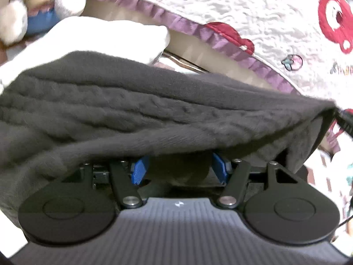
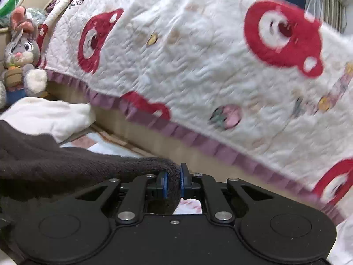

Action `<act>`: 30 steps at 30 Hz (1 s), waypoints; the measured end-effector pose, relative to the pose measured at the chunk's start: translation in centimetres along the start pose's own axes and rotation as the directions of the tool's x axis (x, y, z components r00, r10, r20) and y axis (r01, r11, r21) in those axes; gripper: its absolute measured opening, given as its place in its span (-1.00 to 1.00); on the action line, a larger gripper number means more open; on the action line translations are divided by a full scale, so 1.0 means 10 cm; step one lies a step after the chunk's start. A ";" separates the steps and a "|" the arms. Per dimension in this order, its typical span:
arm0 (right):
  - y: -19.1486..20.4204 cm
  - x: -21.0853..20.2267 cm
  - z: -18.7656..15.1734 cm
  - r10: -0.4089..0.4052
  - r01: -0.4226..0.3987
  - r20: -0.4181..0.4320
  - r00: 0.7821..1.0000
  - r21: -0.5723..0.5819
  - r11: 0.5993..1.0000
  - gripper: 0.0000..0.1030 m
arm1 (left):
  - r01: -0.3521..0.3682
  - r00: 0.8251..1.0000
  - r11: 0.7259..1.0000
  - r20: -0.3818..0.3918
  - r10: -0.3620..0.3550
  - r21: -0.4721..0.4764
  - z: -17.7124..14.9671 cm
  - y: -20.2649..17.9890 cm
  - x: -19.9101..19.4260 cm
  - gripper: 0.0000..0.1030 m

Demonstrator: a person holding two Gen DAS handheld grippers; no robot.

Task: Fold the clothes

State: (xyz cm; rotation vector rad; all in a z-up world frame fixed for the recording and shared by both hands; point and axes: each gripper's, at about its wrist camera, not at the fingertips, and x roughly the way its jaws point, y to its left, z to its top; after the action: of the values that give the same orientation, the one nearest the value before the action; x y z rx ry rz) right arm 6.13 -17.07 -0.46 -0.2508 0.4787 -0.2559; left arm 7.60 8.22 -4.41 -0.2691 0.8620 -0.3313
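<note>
Behind, quilt, plush rabbit.

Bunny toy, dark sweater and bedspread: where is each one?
Bunny toy (image 2: 21, 50): right wrist view, on its face.
Dark sweater (image 1: 143, 119): left wrist view, on its knit middle.
Bedspread (image 2: 198, 66): right wrist view, on white quilting between the red bears.

White quilt w/ red bears & purple frill, plush bunny at left, curtains behind
</note>
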 end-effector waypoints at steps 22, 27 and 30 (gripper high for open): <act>-0.85 -1.51 -0.29 -0.298 0.288 0.181 0.937 0.081 0.954 -0.83 | 0.349 0.926 0.936 -0.171 -0.337 0.045 -0.42 -0.82 0.23 0.18; -1.17 -1.97 -0.16 -0.303 0.288 0.184 0.935 0.102 0.952 -0.83 | 0.422 0.899 0.906 -0.153 -0.411 0.045 -0.41 -1.01 0.09 0.18; -1.46 -2.03 0.02 -0.297 0.295 0.163 0.941 0.032 0.955 -0.83 | 0.443 0.893 0.886 -0.156 -0.423 0.136 -0.34 -1.06 -0.02 0.18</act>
State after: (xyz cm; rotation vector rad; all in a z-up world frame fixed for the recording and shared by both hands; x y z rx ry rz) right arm -13.80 -24.65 12.52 -0.3352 0.2722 -0.5267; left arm 3.03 -1.78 -2.56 -0.2853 0.8845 -0.8453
